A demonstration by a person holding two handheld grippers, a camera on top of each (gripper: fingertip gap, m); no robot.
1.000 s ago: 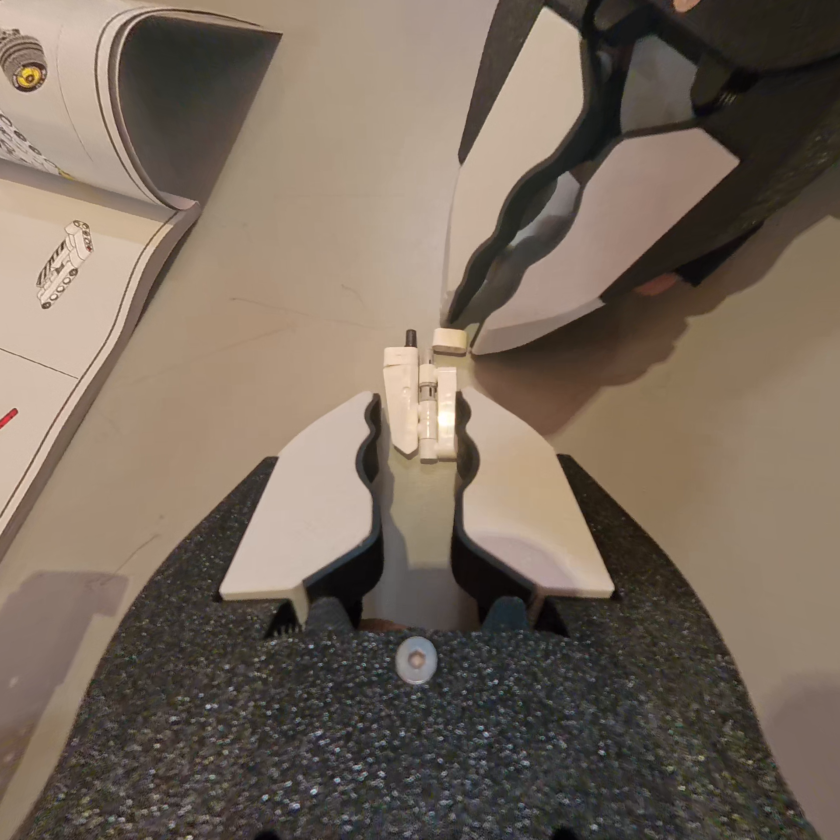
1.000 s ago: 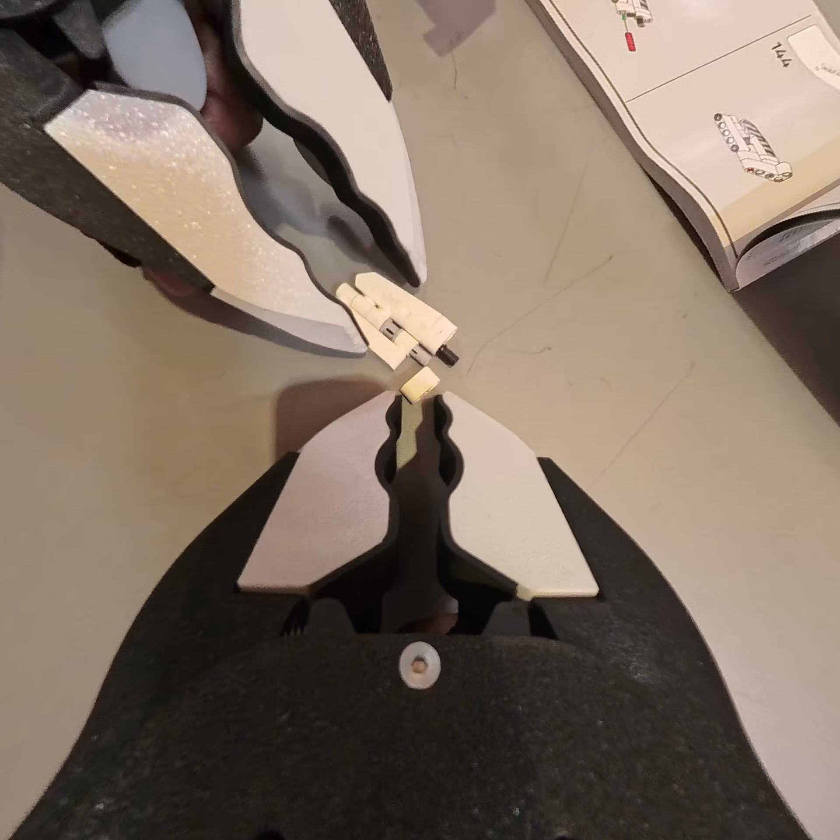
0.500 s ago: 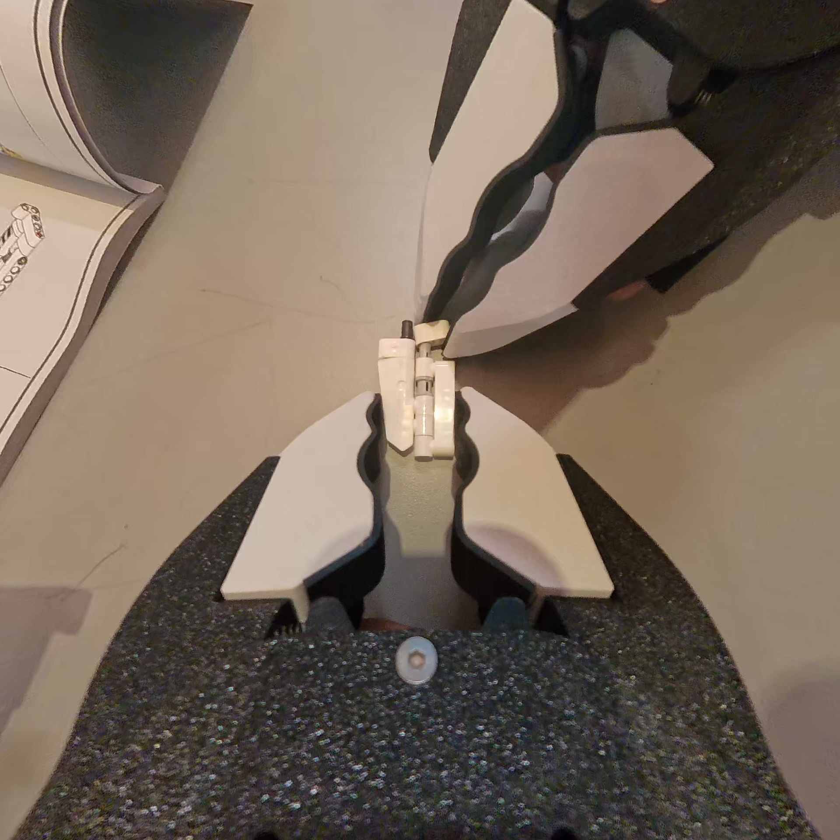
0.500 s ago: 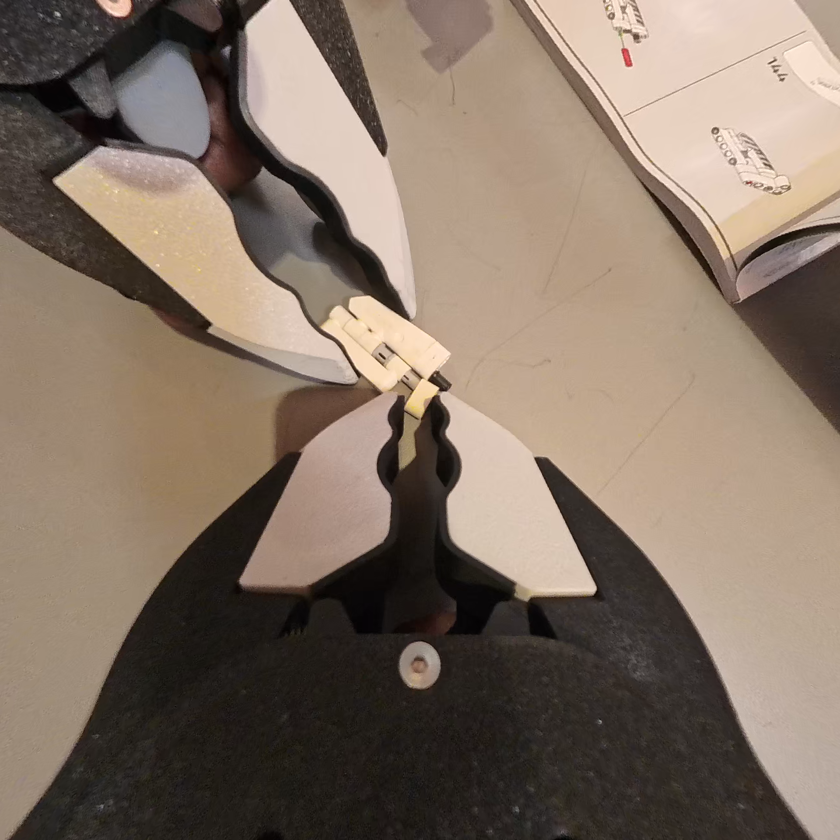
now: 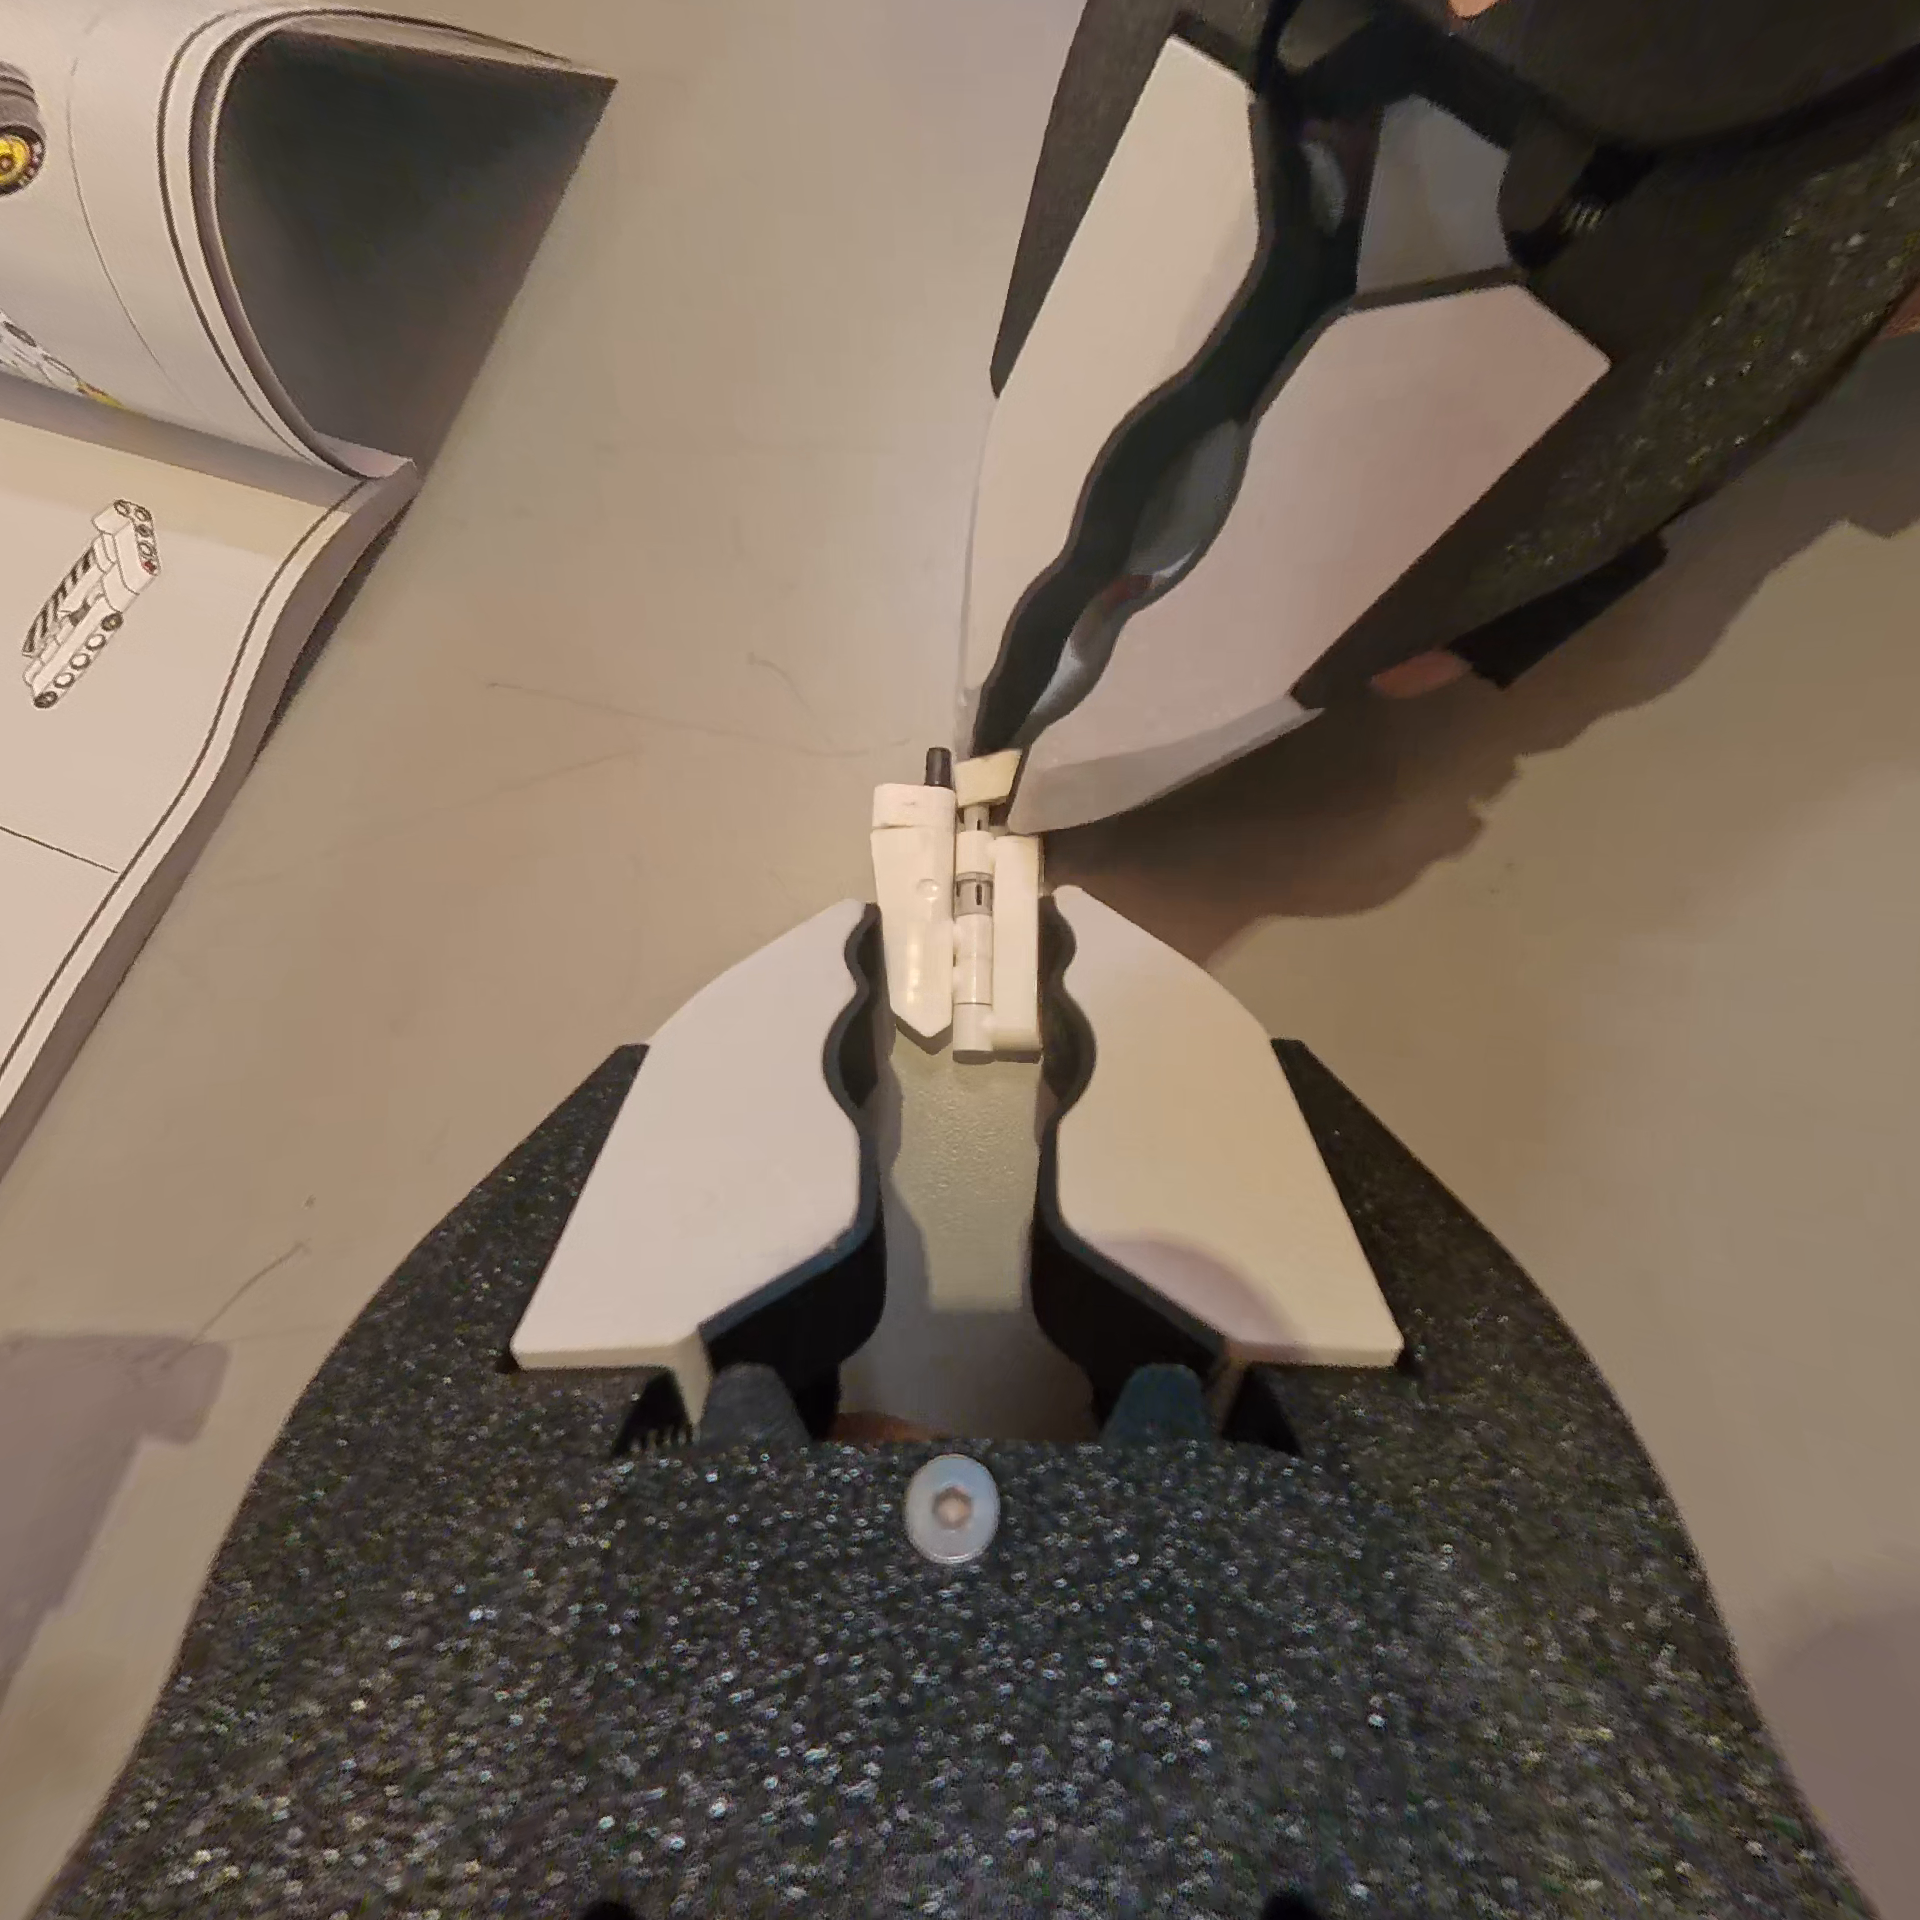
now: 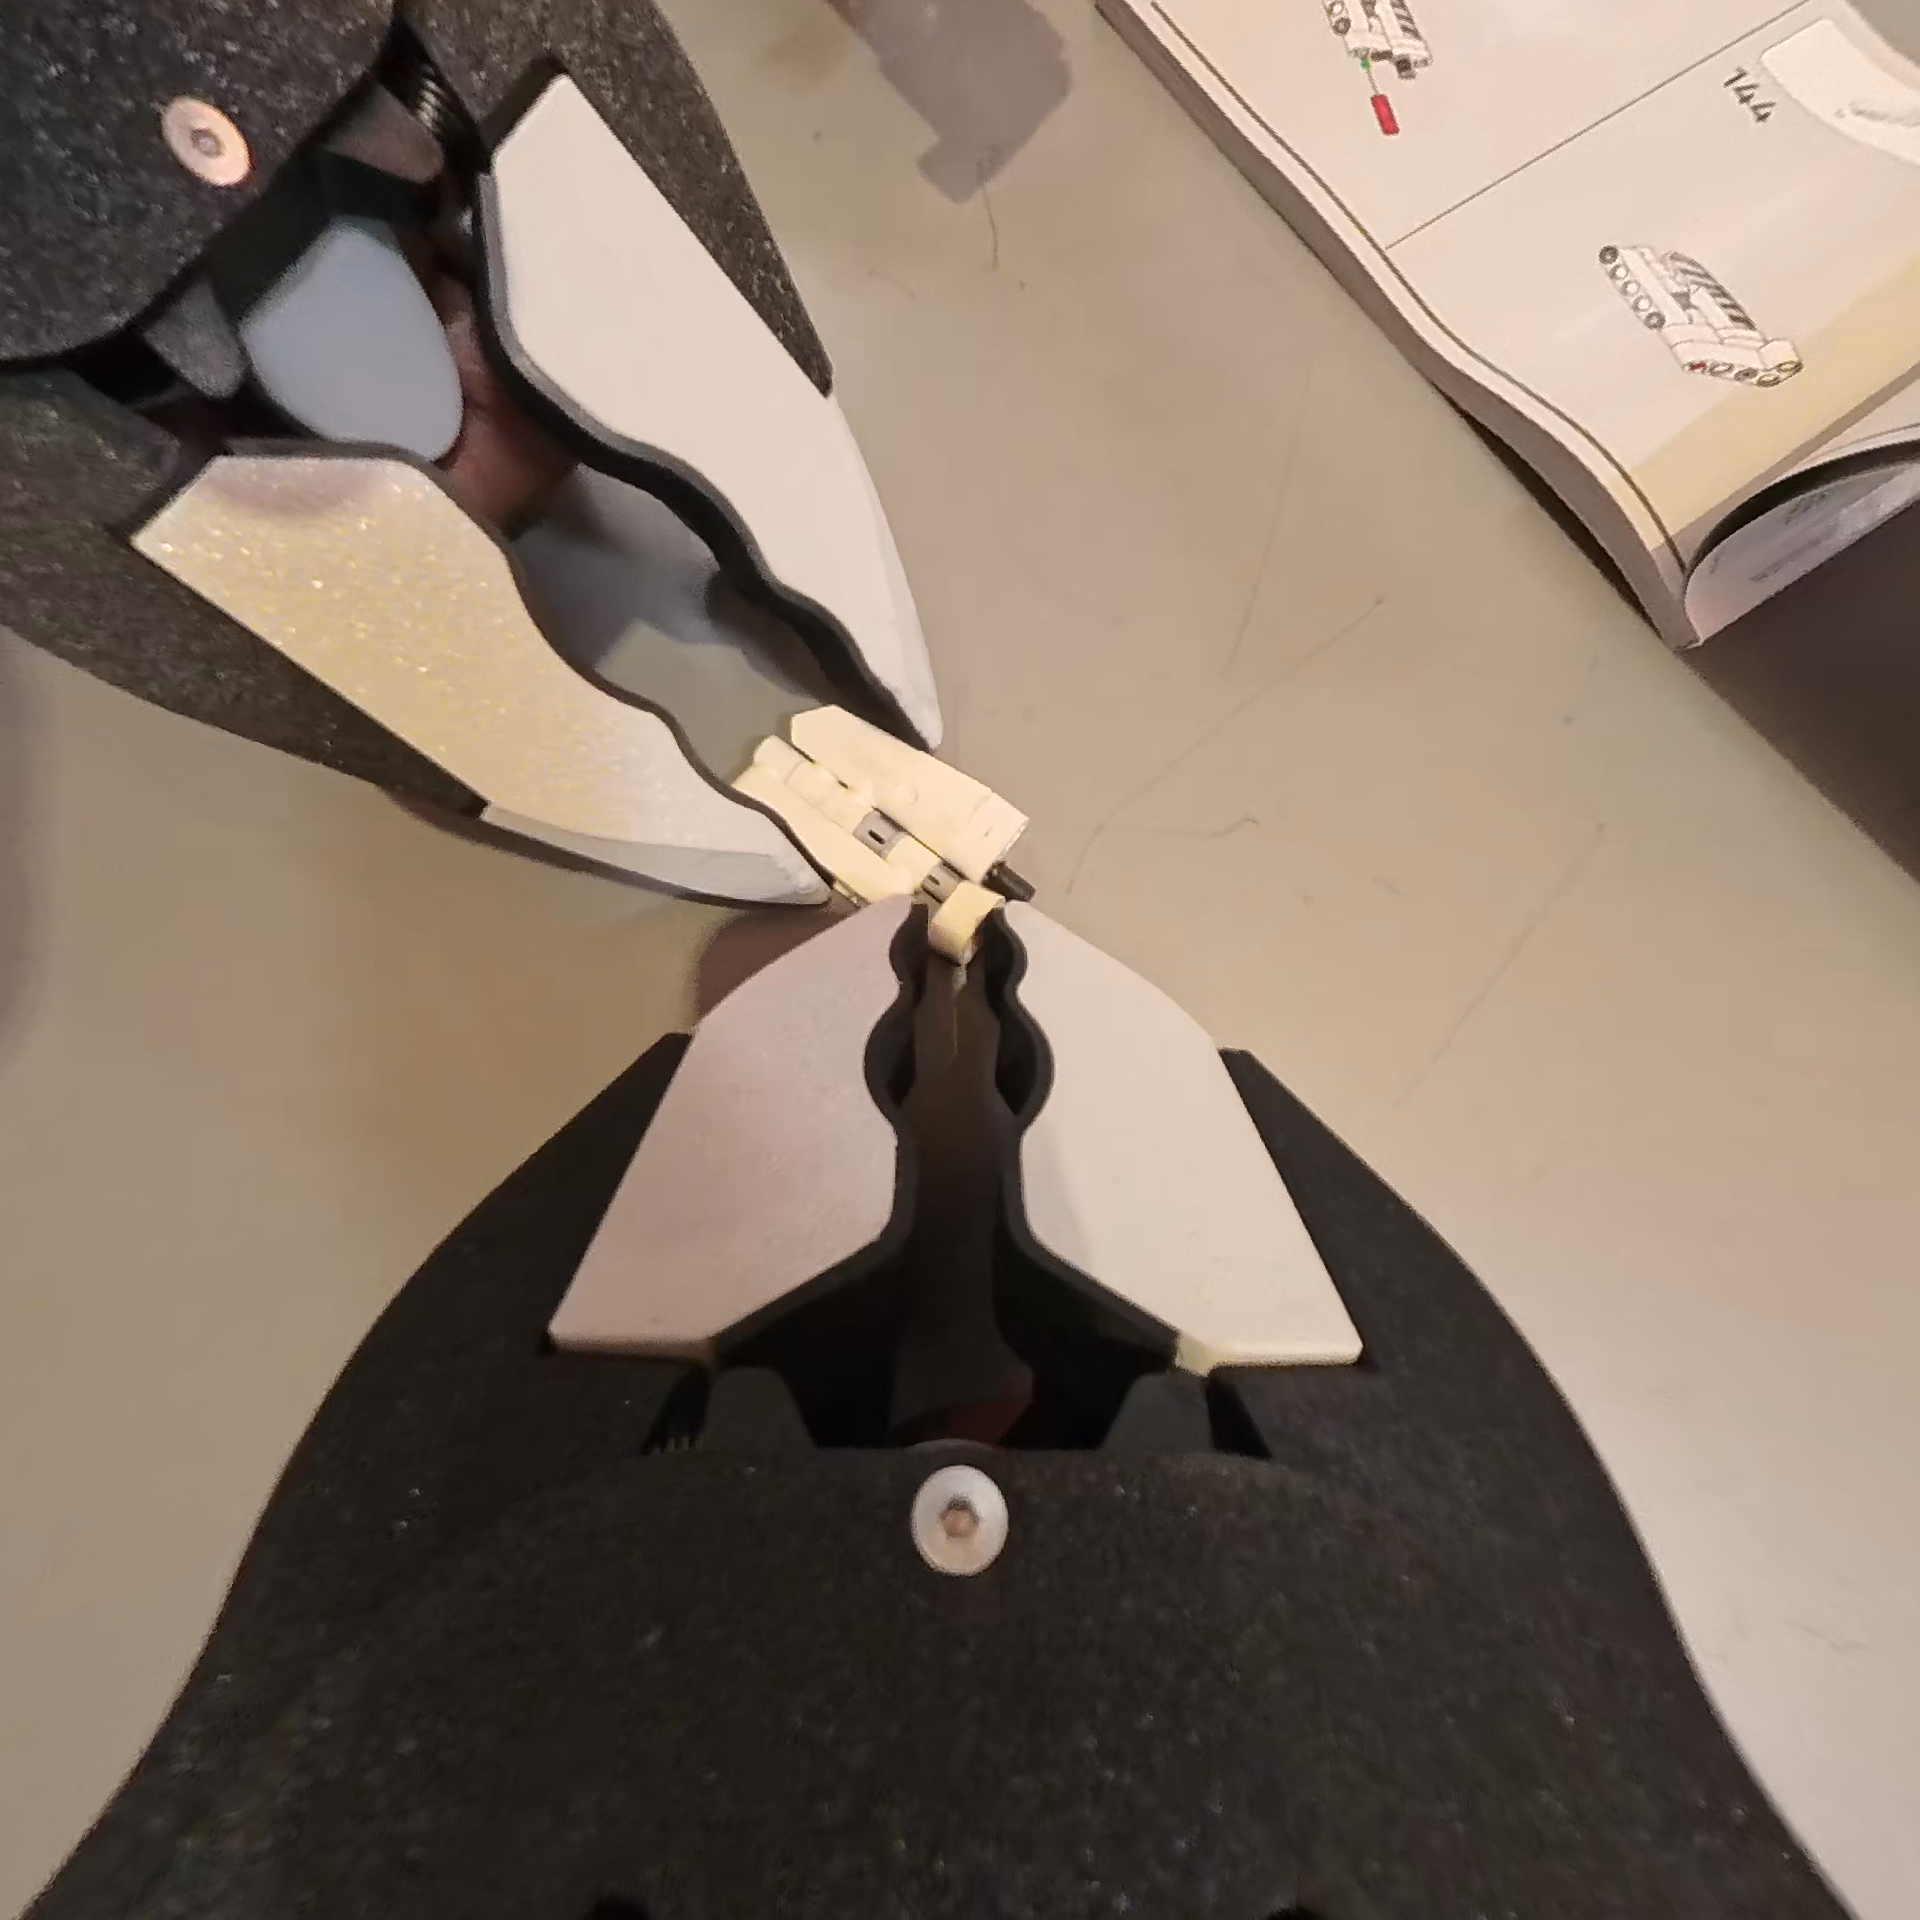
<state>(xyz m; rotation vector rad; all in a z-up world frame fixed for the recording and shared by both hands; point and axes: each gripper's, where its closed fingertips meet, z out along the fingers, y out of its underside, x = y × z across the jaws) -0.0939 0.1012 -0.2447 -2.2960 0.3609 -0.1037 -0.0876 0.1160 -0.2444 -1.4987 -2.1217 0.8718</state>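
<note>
Left gripper (image 5: 961, 935) squeezes a small white toy build (image 5: 956, 925) made of snap-together bricks. Both of its pale fingers (image 5: 748, 1091) press on the sides of the build. The build pokes forward out of the fingertips and is held above the tan table (image 5: 644, 540). A tiny black pin (image 5: 936, 766) sticks out of its far end, and a thin grey and white rod runs along its middle.

Right gripper (image 6: 961, 920) comes in from the other side and pinches a little cream piece (image 6: 961, 914) at its very tips. Its fingers stand almost together, with the piece caught between them. The cream piece touches the end of the rod on the white build, right beside the black pin. In the left wrist view the same cream piece (image 5: 985, 777) sits at the tip of the right gripper (image 5: 1003, 743), which leans down from the upper right.

An open booklet (image 6: 1558, 208) with drawings of toy parts lies on the table, off to the side and well apart from both grippers. One of its pages curls up (image 5: 312, 208).
</note>
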